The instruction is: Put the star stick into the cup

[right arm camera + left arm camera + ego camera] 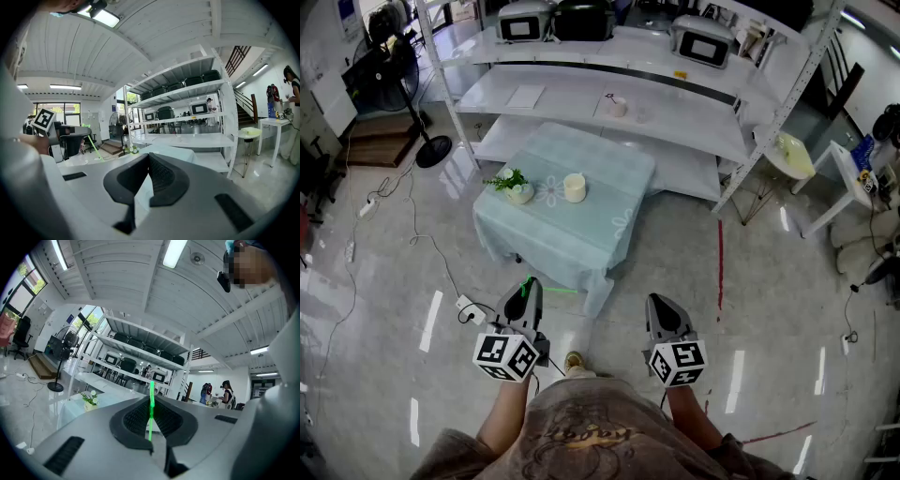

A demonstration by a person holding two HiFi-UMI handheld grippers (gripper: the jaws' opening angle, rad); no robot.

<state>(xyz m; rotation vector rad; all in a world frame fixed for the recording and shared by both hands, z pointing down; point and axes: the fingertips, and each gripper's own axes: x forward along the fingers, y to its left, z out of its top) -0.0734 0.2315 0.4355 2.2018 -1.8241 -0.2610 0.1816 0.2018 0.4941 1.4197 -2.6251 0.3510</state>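
A thin green star stick [151, 401] stands upright between the pads of my left gripper [151, 399], which is shut on it. In the head view that gripper [528, 286] is low, at the near edge of a small table with a pale blue cloth [600, 169], and the stick [527, 281] shows as a green glint at its tips. A cream cup [574, 187] stands on the table's middle, well ahead of both grippers. My right gripper [661, 305] is held beside the left one; its jaws [148, 157] meet with nothing between them.
A small potted plant [516, 187] sits left of the cup. White shelving [609, 84] with dark boxes stands behind the table. A floor fan [431, 145] and cables [441, 262] are at the left, a round side table [792, 155] at the right.
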